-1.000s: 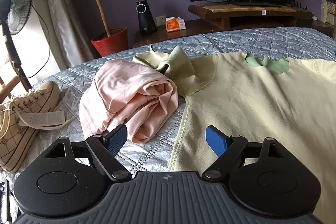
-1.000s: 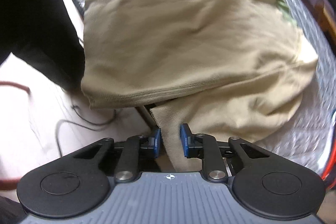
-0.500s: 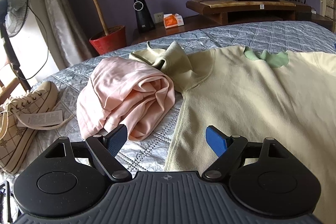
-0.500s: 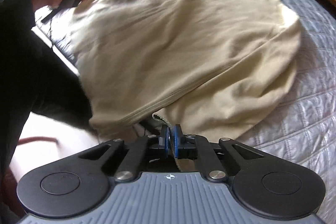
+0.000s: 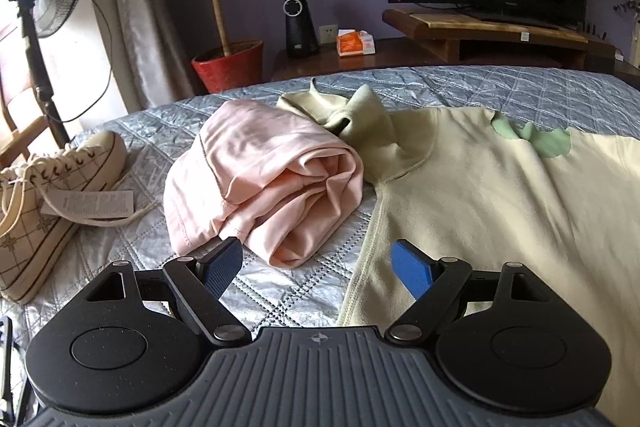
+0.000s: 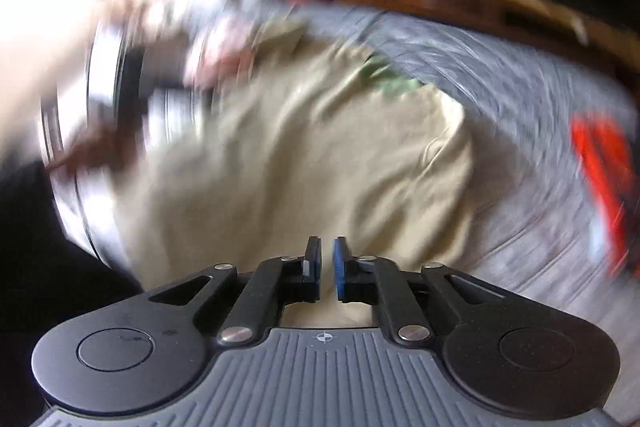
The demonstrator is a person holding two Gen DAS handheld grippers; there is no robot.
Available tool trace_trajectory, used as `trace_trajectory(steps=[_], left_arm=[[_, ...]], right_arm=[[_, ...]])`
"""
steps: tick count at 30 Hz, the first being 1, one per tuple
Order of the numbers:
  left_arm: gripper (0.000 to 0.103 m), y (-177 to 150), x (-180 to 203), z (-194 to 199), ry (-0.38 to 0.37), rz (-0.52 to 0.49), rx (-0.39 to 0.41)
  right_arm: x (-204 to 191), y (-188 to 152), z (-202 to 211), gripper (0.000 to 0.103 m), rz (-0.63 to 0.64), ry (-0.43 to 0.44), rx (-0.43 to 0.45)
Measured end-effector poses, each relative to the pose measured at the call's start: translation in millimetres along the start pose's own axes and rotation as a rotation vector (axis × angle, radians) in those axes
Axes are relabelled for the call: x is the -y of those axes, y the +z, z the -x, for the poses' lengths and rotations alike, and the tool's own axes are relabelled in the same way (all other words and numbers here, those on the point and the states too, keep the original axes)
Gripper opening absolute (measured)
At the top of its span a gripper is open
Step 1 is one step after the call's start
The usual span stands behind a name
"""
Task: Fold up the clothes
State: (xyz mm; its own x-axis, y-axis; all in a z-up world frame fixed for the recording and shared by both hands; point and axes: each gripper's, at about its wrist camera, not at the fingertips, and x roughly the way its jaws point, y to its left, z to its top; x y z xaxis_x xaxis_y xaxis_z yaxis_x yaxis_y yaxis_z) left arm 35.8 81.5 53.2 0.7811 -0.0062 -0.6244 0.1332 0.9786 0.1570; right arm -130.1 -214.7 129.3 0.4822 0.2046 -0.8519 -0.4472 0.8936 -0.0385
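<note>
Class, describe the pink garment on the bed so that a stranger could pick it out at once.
Start at the grey quilted bed. On it lies a wide, pale yellow shirt, spread flat. The pink garment is the loosely rolled bundle between that shirt and the cream sneaker, the only pink thing there.
</note>
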Motion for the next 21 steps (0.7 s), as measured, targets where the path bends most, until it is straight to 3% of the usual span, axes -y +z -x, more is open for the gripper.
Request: trace_trajectory(steps=[2,4,8,11,16,18,21], left_arm=[[0.086,1,1,1,0.000,-0.005,0.004],[0.086,1,2,2,-0.003,-0.001,0.008],[0.086,0,3,4,-0.009,-0.017,0.011],[0.086,-1,1,4,-0.005,-0.017,0.009],[0.086,2,0,4,-0.024,0.021,0.009],[0.086,2,4,5,-0.024,0.001,0.010],[0.086,1,6,5,-0.026,-0.008,0.009]], right_arm=[[-39,-5,-11,0.017,0.242,-0.062,-0.068],[-72,-18,-23,0.034,0.404,-0.079,-0.085],[-91,-40,-52,0.040,0.435,-0.048,-0.159],[-101,-57,-69,0.048,0.573,-0.077,-0.256],[-109,-70,-85,0.070,0.685,-0.101,-0.308],[-114,-73,-87,0.067,0.731,-0.105,-0.296],[-115,-74,-93,0.029,0.741,-0.091,-0.330]])
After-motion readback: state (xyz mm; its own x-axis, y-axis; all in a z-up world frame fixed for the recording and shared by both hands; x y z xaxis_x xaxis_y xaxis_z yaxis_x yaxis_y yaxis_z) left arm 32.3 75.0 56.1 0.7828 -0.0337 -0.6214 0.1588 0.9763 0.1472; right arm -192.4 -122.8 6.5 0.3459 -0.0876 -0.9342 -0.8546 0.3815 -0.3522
